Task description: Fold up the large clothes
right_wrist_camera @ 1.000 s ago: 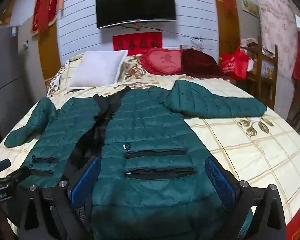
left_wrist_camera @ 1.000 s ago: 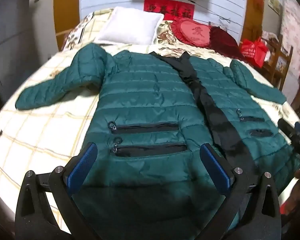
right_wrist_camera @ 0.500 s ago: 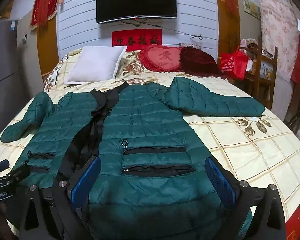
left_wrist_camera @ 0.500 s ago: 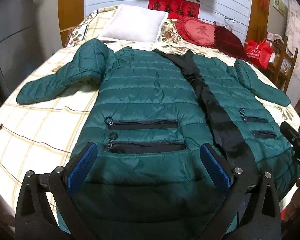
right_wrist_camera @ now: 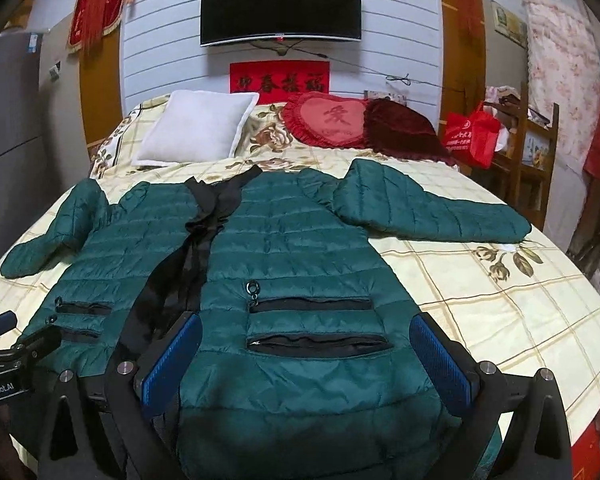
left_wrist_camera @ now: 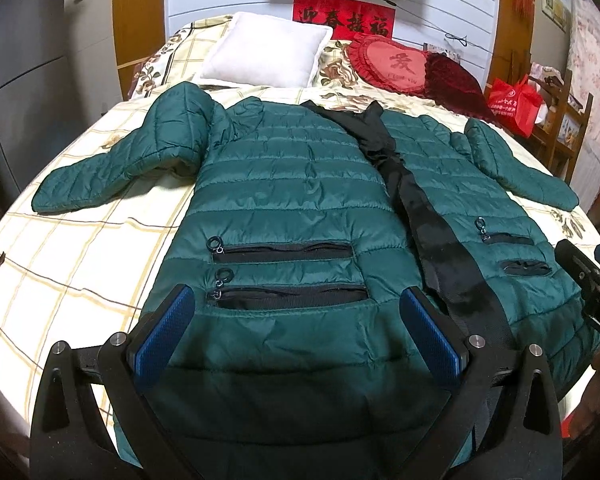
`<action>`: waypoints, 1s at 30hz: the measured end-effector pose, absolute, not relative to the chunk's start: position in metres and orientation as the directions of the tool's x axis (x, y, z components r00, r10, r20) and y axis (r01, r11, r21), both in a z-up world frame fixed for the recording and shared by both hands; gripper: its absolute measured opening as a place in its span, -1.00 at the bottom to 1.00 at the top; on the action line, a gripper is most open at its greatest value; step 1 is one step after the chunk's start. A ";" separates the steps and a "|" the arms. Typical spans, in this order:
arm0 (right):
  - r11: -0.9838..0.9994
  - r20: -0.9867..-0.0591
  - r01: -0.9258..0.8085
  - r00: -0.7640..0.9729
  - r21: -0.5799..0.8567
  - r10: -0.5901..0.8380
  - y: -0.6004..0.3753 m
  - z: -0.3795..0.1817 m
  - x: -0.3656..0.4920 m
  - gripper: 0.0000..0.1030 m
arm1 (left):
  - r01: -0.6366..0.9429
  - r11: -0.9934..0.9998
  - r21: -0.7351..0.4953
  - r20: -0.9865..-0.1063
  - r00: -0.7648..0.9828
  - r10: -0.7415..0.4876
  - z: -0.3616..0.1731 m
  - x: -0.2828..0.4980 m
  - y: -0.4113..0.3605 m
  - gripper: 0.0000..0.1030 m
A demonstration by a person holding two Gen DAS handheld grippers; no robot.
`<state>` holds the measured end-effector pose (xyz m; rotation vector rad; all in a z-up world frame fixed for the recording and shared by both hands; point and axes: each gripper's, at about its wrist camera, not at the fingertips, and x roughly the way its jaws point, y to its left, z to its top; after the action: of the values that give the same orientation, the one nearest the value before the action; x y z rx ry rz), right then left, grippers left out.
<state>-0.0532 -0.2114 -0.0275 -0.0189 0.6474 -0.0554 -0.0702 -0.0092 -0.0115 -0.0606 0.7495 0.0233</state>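
A dark green quilted puffer coat (left_wrist_camera: 292,196) lies front up and spread flat on the bed, both sleeves stretched out, black lining showing down its open front. It also shows in the right wrist view (right_wrist_camera: 300,256). My left gripper (left_wrist_camera: 296,332) is open and empty above the hem of the coat's left half, just below its zip pockets. My right gripper (right_wrist_camera: 306,354) is open and empty above the hem of the right half. Each gripper shows at the edge of the other's view.
The bed (right_wrist_camera: 500,304) has a cream checked floral cover. At its head lie a white pillow (right_wrist_camera: 198,128), a red heart cushion (right_wrist_camera: 332,124) and a dark red cushion (right_wrist_camera: 404,128). A wooden shelf with a red bag (right_wrist_camera: 472,136) stands to the right.
Both grippers have lifted and drawn back a little from the coat, so more of the wall shows. The coat has not moved.
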 end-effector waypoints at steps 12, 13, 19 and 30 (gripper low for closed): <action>0.996 -0.600 0.086 0.795 -0.030 -0.087 -0.222 -0.028 -0.055 1.00 | -0.039 0.998 -0.051 -0.684 0.730 -0.007 -0.012 -0.070 -0.009 0.99; 0.996 -0.599 0.087 0.796 -0.029 -0.087 -0.223 -0.028 -0.055 1.00 | -0.038 0.998 -0.053 -0.684 0.729 -0.008 -0.012 -0.070 -0.008 0.99; 0.995 -0.593 0.091 0.800 -0.029 -0.091 -0.224 -0.026 -0.056 1.00 | -0.040 0.998 -0.048 -0.684 0.729 -0.003 -0.012 -0.070 -0.010 0.99; 0.994 -0.582 0.104 0.806 -0.032 -0.103 -0.227 -0.025 -0.056 1.00 | -0.041 0.998 -0.047 -0.686 0.727 -0.002 -0.012 -0.071 -0.011 0.99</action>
<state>-0.0561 -0.2269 -0.0248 0.0016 0.6229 -0.1111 -0.0710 -0.0106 -0.0122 -0.0599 0.7562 0.0211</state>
